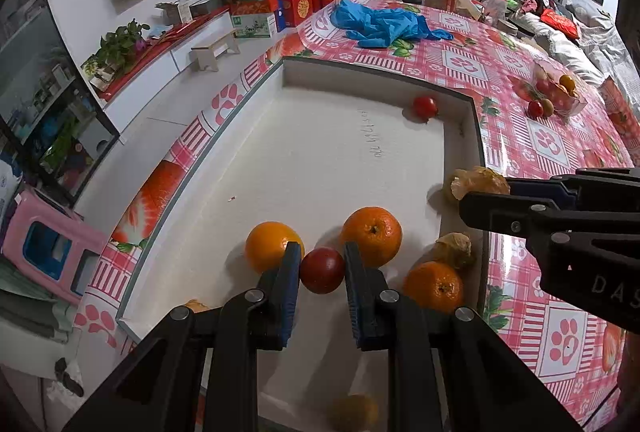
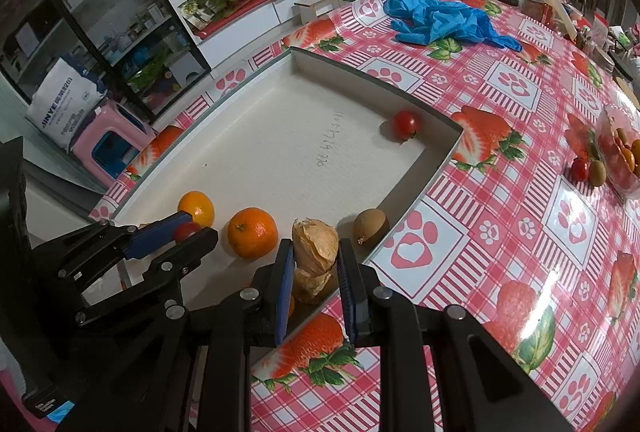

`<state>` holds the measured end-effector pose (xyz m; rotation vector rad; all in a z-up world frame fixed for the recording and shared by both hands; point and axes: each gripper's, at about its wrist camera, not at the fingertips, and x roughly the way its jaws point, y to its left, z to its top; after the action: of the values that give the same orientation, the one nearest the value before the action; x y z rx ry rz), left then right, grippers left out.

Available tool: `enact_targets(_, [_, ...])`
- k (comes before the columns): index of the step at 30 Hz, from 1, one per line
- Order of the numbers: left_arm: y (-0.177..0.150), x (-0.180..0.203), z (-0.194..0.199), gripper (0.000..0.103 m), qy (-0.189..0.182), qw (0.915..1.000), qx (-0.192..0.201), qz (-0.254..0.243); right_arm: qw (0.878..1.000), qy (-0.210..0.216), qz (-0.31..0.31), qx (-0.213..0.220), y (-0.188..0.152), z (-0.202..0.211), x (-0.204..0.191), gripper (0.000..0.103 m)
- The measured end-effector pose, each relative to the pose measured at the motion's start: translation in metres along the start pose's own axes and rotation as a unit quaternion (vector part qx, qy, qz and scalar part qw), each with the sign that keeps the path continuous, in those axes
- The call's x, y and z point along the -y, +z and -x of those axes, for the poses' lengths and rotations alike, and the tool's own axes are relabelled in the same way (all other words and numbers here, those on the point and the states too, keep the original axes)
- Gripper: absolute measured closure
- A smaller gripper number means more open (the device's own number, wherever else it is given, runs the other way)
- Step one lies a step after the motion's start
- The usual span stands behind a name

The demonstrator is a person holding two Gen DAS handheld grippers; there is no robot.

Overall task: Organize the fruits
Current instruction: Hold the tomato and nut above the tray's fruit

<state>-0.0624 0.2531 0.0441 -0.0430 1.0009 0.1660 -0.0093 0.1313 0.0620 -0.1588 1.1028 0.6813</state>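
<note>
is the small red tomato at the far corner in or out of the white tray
In. The red tomato lies on the white tray floor, in its far corner, inside the raised walls.

table | on it: tray, blue gloves, fruit bowl

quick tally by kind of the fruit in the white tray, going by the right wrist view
oranges: 3, the last mostly hidden
red fruits: 2
papery husked fruits: 2
brown kiwi-like fruit: 1
total: 8 that show
</note>
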Motion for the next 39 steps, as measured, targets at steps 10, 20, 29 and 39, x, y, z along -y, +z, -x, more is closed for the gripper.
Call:
enact_targets(10, [0.0,0.001,0.0,0.08,0.001,1.0,-0.001,-0.001,1.0,0.001,0.0,0.0,0.0,0.0,0.0,0.08])
enact_targets(20, [-0.001,0.002,-0.001,0.08,0.0,1.0,-0.001,0.0,1.0,0.001,0.0,0.0,0.0,0.0,0.001,0.08])
enact_targets(29, [0.01,-0.006,0.01,0.08,-0.013,0.9999,0.0,0.006,1.0,0.004,0.0,0.003,-0.001,0.004,-0.001,0.08])
enact_targets(39, [0.033,-0.026,0.038,0.08,-0.021,0.9996,0.014,0.012,1.0,0.014,0.007,0.015,0.008,0.02,-0.009,0.08])
